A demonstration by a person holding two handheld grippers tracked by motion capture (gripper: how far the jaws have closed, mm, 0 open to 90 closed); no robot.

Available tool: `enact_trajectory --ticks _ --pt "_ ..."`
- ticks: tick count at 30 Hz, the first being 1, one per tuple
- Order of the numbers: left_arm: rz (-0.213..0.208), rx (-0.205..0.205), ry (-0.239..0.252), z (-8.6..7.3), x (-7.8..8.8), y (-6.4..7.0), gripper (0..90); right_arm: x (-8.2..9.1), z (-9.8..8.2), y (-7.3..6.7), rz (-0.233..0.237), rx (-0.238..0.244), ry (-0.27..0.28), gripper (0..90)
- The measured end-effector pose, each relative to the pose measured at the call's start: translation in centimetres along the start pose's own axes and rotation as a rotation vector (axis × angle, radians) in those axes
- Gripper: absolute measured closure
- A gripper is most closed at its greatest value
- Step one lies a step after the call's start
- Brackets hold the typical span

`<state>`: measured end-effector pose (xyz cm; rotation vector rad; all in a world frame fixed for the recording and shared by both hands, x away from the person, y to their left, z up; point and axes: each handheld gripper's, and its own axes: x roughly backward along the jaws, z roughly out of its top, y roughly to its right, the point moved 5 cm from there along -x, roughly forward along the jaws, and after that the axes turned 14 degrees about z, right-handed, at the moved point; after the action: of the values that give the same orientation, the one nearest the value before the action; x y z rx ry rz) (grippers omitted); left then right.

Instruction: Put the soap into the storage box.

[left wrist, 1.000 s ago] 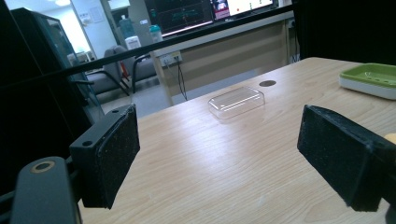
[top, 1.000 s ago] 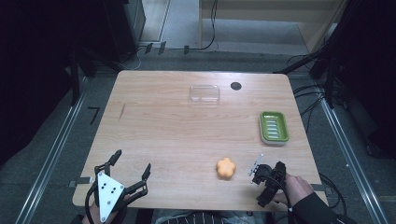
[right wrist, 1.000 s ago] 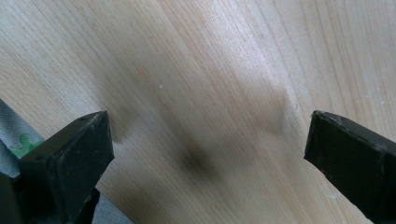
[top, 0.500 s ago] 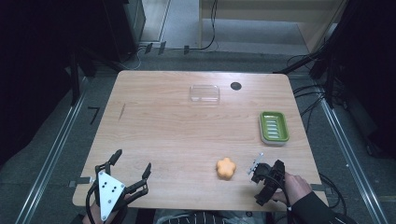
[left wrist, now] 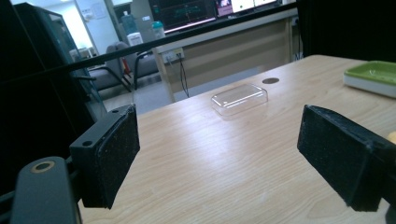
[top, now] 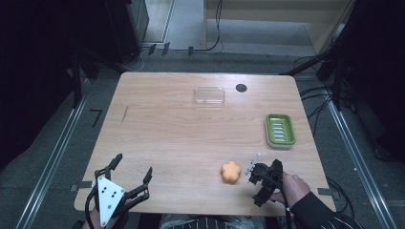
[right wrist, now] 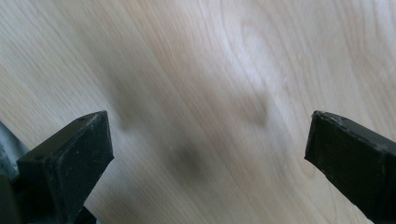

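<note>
Wooden surface [top: 181, 143] mostly bare. My right gripper [top: 263, 177] has its 2 jaws spread over plain wood, orange flower-shaped toy [top: 230, 171] just beside them. Looks like approach; next I'd swing over it. Left gripper [top: 128, 175] idles, jaws spread.

From the right gripper [top: 264, 183], the orange piece [top: 230, 171] sits near at nine o'clock; the green dish [top: 280, 130] stands apart at twelve. From the left gripper [top: 130, 178], bare table [top: 162, 133] lies wide open from twelve to three o'clock. The clear lid [top: 209, 96] and black disc [top: 241, 88] lie along the far edge, well apart from both.
</note>
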<state>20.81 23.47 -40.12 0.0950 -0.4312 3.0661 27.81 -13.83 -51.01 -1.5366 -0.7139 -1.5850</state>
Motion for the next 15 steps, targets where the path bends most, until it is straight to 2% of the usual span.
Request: enact_trajectory --ticks 3,13,15 --pt "-0.010 -0.010 0.004 0.0 0.1 0.2 13.0 0.1 0.7 -0.2 0.000 0.007 0.011 1.0" --pt "-0.005 -0.015 0.006 0.0 0.2 0.1 13.0 0.2 2.7 -0.6 0.013 0.026 0.034 1.0" --pt "0.001 -0.009 0.008 0.0 0.2 -0.1 13.0 0.1 3.1 -0.6 0.030 0.021 0.038 1.0"
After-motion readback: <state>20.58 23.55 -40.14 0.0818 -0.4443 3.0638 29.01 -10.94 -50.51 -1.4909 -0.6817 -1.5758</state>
